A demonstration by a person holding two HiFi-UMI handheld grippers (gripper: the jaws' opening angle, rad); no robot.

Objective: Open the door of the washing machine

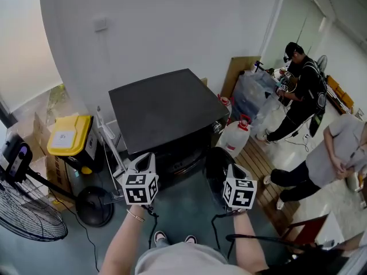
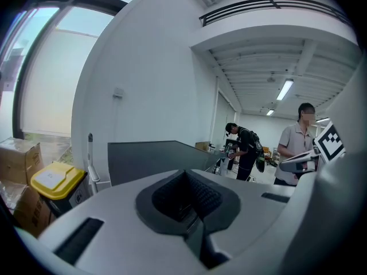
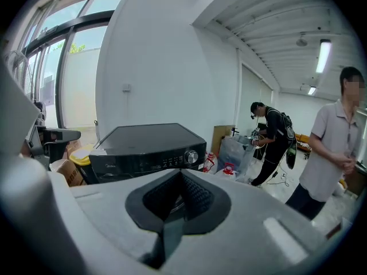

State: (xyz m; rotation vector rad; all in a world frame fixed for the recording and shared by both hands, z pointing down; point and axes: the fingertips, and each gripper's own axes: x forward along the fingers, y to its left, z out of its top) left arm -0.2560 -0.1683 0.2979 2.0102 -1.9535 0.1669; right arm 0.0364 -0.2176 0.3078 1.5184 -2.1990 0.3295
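1. A yellow bin (image 1: 67, 135) and a fan (image 1: 28, 216) are standing left of the washing machine (image 1: 163, 110), and a water jug (image 1: 235, 137) is sitting at its right.
2. The machine is standing against the wall, just ahead of both grippers.
3. The left gripper (image 1: 143, 159) and the right gripper (image 1: 215, 156) are hovering clenched on nothing, short of its front.

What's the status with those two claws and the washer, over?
Left gripper, right gripper: both shut, empty, short of the washer. Washer untouched; door not clearly seen. Bin and jug flank it, not blocking.
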